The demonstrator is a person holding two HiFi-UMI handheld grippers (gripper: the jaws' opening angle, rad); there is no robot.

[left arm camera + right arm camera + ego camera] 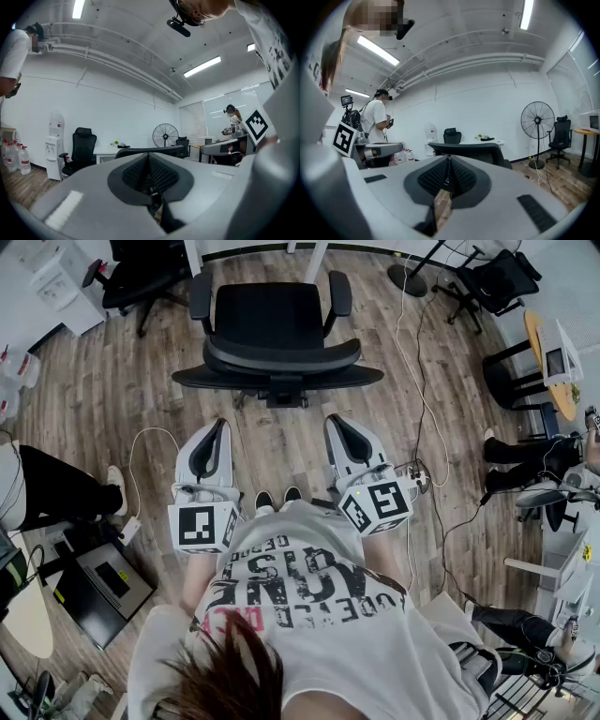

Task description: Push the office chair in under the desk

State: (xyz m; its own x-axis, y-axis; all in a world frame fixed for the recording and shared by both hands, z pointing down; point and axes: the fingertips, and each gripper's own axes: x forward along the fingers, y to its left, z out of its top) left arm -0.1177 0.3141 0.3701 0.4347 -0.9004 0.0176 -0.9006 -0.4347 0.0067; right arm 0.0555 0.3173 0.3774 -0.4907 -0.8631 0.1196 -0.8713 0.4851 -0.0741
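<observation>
One black office chair (272, 329) stands on the wood floor (112, 399) just ahead of me, in front of the white desk (485, 141), not tucked under it; my two grippers, left gripper (219, 427) and right gripper (335, 423), are level, side by side, short of its backrest, both clenched on nothing; two spare chairs (141, 277) sit at the far corners; one fan (537, 121).
</observation>
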